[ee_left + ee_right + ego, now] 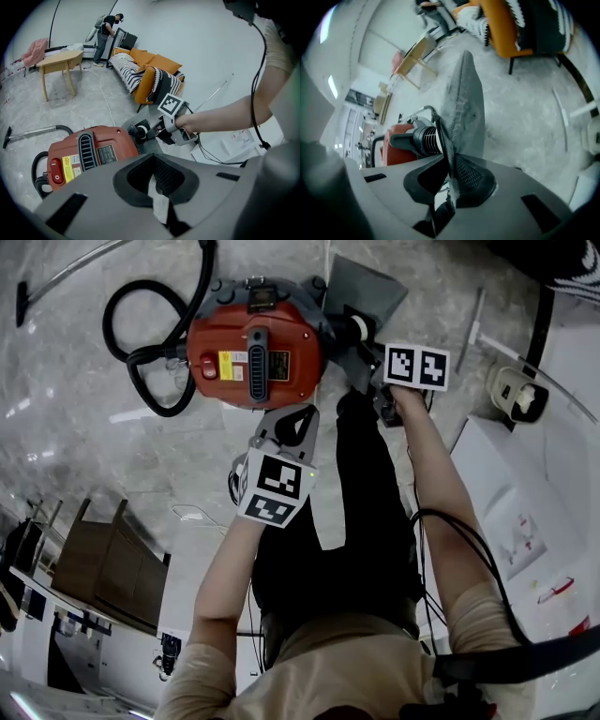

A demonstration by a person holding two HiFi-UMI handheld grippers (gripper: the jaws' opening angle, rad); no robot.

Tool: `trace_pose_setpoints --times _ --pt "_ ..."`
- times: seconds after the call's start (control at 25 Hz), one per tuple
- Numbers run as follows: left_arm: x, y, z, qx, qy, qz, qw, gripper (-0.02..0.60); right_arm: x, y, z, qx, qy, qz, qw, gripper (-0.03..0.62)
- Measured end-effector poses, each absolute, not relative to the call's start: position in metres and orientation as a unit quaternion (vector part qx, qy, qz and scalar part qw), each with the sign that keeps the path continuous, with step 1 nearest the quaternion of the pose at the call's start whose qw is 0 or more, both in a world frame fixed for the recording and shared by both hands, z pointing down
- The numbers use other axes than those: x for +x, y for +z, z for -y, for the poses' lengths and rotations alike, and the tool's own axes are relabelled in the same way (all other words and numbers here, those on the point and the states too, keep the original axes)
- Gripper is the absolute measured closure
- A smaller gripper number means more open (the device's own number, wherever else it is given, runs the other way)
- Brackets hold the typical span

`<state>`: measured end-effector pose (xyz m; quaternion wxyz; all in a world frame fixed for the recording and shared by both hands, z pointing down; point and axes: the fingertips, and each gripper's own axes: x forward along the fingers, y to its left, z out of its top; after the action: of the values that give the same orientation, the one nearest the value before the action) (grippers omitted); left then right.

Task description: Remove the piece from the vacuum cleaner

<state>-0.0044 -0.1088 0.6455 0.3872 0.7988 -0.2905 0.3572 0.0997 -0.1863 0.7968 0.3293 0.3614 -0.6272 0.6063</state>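
Marble floor [84, 352] carries the red vacuum cleaner [253, 352]; the right gripper [452, 180] is clenched on the grey fabric piece [464, 108] at its ribbed port, while the left gripper [157, 187] hovers over the cleaner's body, jaws together and empty

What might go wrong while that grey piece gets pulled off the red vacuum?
1. The right gripper pinches only a thin edge of the grey piece, so it may slip out.
2. The left gripper is shut and holds nothing, so a pull might drag the whole vacuum cleaner along.
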Motion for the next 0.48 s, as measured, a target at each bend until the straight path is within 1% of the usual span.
trace_pose_setpoints --times 0.12,0.16,0.2,0.4,0.44,0.48 --pt "-0.0066 0.6473 0.1105 0.797 0.358 0.294 0.388 0.578 0.0947 0.7943 0.1871 0.387 0.694 0.566 0.220 0.559" --pt "-0.0070 0.6480 0.1104 0.797 0.359 0.294 0.388 0.577 0.0931 0.7935 0.1873 0.390 0.711 0.552 0.194 0.559" --pt "-0.0071 0.6485 0.1102 0.797 0.360 0.293 0.387 0.578 0.0922 0.7931 0.1874 0.391 0.717 0.547 0.183 0.557" --pt "-0.0054 0.6489 0.1117 0.799 0.357 0.291 0.387 0.578 0.0924 0.7953 0.1872 0.380 0.693 0.571 0.220 0.559" --pt "-0.0057 0.6491 0.1118 0.798 0.358 0.291 0.387 0.578 0.0934 0.7959 0.1871 0.379 0.672 0.587 0.247 0.559" --pt "-0.0060 0.6491 0.1120 0.798 0.359 0.291 0.388 0.578 0.0952 0.7966 0.1870 0.375 0.633 0.612 0.290 0.560"
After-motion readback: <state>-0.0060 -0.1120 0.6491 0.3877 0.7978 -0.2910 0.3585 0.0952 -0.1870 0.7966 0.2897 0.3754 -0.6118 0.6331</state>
